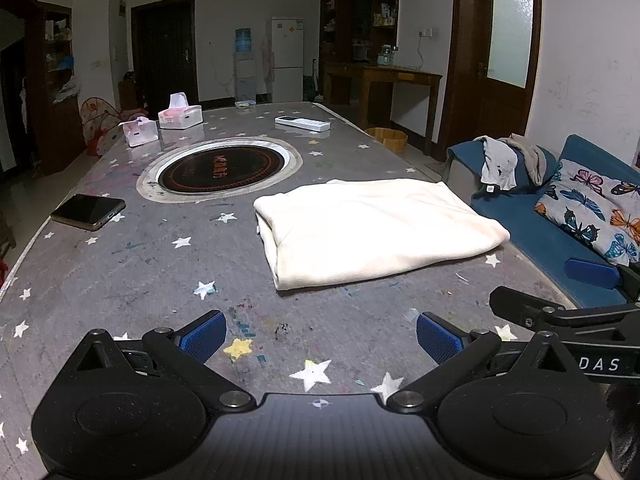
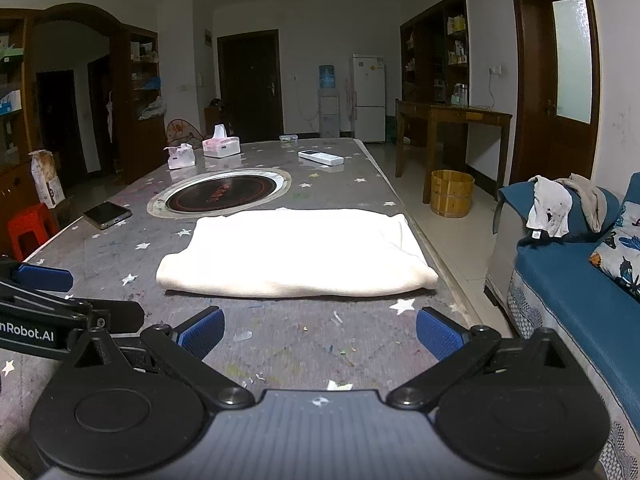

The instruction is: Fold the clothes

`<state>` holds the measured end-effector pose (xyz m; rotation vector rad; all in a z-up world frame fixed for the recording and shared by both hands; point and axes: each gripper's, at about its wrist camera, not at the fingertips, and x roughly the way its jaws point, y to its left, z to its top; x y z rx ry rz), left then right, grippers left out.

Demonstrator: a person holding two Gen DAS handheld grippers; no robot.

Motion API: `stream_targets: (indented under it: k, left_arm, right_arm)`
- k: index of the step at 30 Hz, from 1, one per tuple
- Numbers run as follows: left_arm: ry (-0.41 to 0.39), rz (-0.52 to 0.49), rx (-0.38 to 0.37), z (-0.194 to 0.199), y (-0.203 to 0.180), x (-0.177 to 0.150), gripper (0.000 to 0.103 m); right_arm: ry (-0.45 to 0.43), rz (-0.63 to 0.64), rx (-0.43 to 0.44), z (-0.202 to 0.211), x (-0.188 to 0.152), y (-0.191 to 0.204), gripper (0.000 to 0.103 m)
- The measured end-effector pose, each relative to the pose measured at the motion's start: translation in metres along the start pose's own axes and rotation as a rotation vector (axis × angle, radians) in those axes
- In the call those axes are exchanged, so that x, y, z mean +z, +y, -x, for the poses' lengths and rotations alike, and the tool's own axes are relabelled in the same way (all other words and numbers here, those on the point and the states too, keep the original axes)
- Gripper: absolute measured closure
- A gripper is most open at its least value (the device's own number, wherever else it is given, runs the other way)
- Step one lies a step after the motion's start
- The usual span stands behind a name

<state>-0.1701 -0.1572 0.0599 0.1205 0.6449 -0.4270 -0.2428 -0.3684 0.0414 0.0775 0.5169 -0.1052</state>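
A cream garment (image 1: 372, 228) lies folded in a flat rectangle on the grey star-patterned table (image 1: 120, 280); it also shows in the right wrist view (image 2: 296, 252). My left gripper (image 1: 320, 336) is open and empty, above the table a short way in front of the garment's near edge. My right gripper (image 2: 320, 332) is open and empty, also just in front of the garment. The right gripper's blue finger (image 1: 592, 272) shows at the right of the left wrist view, and the left gripper's finger (image 2: 44, 276) at the left of the right wrist view.
A phone (image 1: 88, 211) lies at the table's left. A round black hotplate (image 1: 220, 168) is set in the middle. Two tissue boxes (image 1: 180, 114) and a white remote (image 1: 303, 123) lie at the far end. A blue sofa (image 2: 580, 280) with loose clothes (image 2: 550, 208) stands right, by a wooden bucket (image 2: 451, 193).
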Motion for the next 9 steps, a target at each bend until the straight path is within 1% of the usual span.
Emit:
stream_targets:
  k: [9]
  left_arm:
    - [-0.004,-0.004,-0.011,0.0003,-0.0038,0.0003,0.000]
  right_arm:
    - [0.001,-0.007,-0.003,0.0019,-0.0016,-0.0032,0.000]
